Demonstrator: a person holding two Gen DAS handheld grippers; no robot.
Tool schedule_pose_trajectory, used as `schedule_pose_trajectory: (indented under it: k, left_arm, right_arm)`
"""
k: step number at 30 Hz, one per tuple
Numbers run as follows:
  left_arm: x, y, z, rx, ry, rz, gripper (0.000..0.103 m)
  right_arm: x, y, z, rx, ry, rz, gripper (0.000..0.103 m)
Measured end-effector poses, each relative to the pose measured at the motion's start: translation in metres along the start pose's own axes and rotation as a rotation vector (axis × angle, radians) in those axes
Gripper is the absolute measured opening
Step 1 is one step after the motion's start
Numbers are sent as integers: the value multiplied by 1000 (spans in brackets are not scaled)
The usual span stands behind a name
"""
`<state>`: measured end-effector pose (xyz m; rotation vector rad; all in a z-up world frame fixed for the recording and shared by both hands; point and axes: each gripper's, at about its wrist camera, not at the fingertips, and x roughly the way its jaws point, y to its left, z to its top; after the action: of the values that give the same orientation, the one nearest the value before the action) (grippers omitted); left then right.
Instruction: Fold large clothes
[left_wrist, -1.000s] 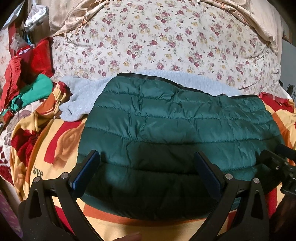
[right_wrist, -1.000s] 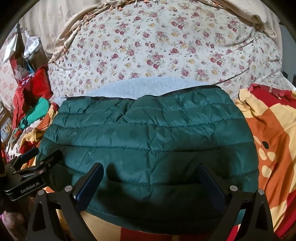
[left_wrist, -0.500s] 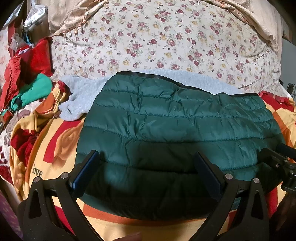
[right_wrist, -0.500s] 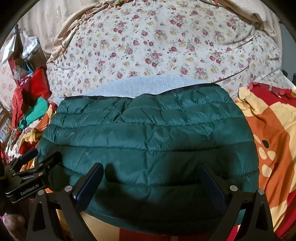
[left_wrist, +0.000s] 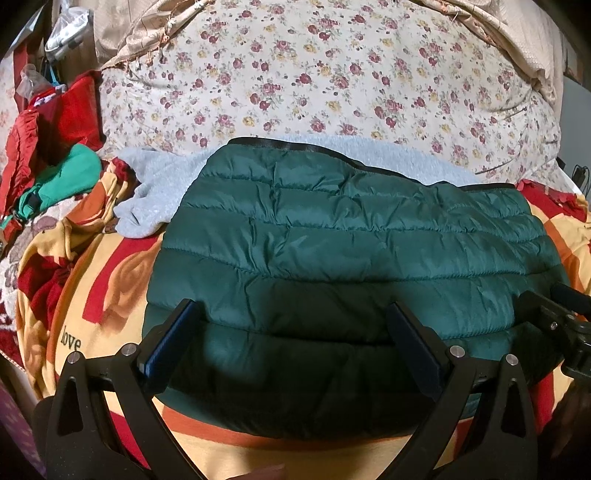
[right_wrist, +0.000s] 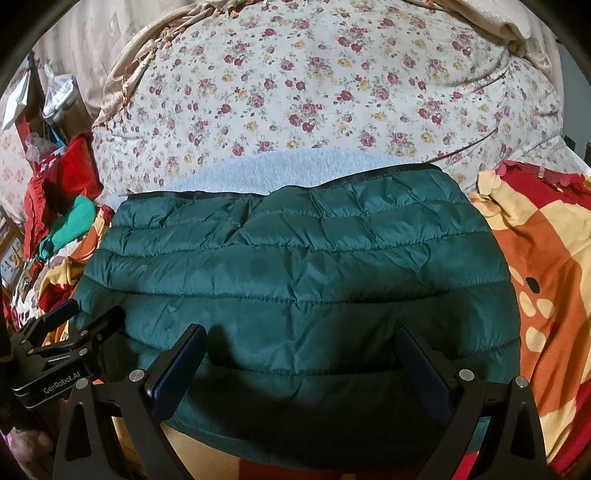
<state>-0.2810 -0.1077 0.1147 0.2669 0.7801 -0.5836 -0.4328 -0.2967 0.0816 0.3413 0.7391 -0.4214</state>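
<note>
A dark green quilted puffer jacket (left_wrist: 332, 243) lies folded flat on the bed, and it also shows in the right wrist view (right_wrist: 295, 280). My left gripper (left_wrist: 291, 317) is open and empty, hovering over the jacket's near left part. My right gripper (right_wrist: 301, 339) is open and empty over the near right part. The right gripper shows at the right edge of the left wrist view (left_wrist: 554, 317). The left gripper shows at the left edge of the right wrist view (right_wrist: 70, 328).
A light grey fleece garment (left_wrist: 155, 192) lies under and behind the jacket. A red, orange and yellow blanket (right_wrist: 546, 258) covers the bed. A floral quilt (left_wrist: 314, 74) is piled behind. Red and green clothes (left_wrist: 55, 162) sit at the left.
Both grippers have drawn back slightly from the jacket. The jacket has not moved.
</note>
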Motion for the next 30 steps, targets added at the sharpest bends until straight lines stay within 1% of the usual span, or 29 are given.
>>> schedule_pose_trajectory:
  k: [30]
  left_arm:
    - [2,-2,-1,0,3,-1,102]
  right_arm:
    - [4,1,3,1,7,5,101]
